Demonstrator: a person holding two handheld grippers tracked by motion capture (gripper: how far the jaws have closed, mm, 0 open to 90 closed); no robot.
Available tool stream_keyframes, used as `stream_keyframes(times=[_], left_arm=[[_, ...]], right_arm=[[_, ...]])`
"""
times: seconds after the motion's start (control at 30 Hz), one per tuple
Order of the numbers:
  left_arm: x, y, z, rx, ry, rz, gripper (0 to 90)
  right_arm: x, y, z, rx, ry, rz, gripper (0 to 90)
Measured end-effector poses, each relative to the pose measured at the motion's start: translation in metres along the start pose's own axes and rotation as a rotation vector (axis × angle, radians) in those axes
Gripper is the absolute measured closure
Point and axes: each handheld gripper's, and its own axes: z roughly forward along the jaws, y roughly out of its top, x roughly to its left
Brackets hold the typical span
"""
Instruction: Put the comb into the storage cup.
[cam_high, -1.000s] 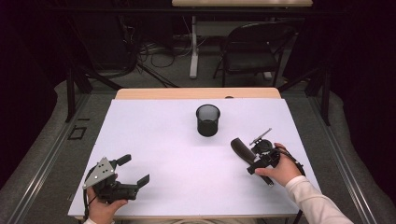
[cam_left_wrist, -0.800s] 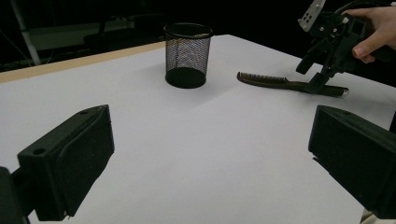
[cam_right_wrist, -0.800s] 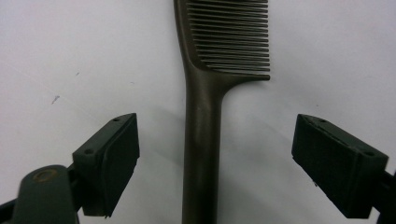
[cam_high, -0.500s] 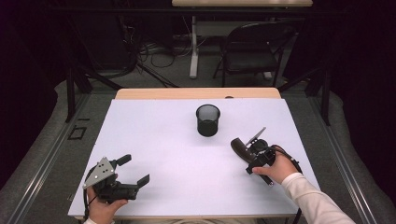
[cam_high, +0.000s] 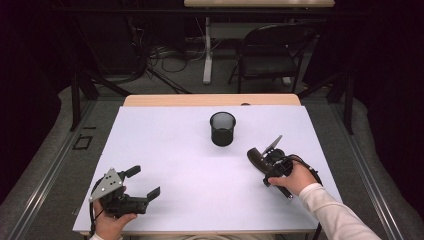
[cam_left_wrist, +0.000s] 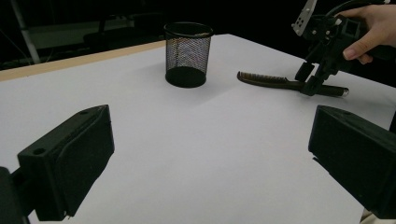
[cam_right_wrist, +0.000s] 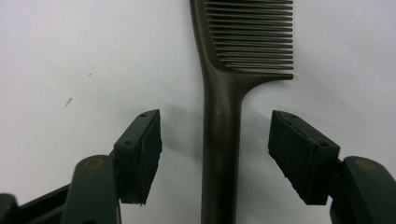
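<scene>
Astride comb (cam_right_wrist: 224, 140) handle, right gripper (cam_right_wrist: 215, 154) jaws closing, not touching; left gripper (cam_high: 142, 185) jaws apart.

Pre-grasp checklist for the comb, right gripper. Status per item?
1. Comb handle between the right gripper pads: ok.
2. Pads pressing on the handle: not ok; jaws have just been closing, gaps on both sides.
3. Comb flat on the table: ok.
4. Mesh cup upright, apart from the comb: ok.
5. Left gripper open, away from the comb: ok.

high: above, far | left gripper: low, across table | right gripper: close, downward
</scene>
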Motion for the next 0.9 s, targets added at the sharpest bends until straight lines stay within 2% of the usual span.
stream_keyframes(times=[0.07,0.23,0.33,0.4,0.43,0.63,0.9], left_arm=[[0.0002,-0.0001,0.0001,-0.001,-0.003,0.000,0.4],[0.0001,0.0000,0.0000,0.001,0.000,0.000,0.4],[0.0006,0.0000,0.0001,0.001,-0.009,0.000,0.4],[0.0007,-0.0001,0.0002,0.001,-0.008,0.000,0.4],[0.0007,-0.0002,0.0002,0.001,-0.009,-0.001,0.4],[0.0001,-0.0003,0.0005,0.003,-0.002,-0.001,0.4],[0.0000,-0.0004,0.0008,0.004,0.001,-0.002,0.4]], right_arm=[[-0.0012,0.0012,-0.0006,0.021,-0.006,0.002,37.2],[-0.0027,0.0020,0.0032,0.003,0.020,0.037,44.8],[-0.0041,0.0035,0.0034,0.014,0.030,0.054,46.7],[-0.0049,0.0041,0.0034,0.017,0.030,0.055,49.1],[-0.0049,0.0037,0.0047,-0.001,0.037,0.060,50.7],[-0.0062,0.0053,0.0012,0.024,0.025,0.050,56.6],[-0.0082,0.0049,0.0008,0.022,0.028,0.051,62.2]])
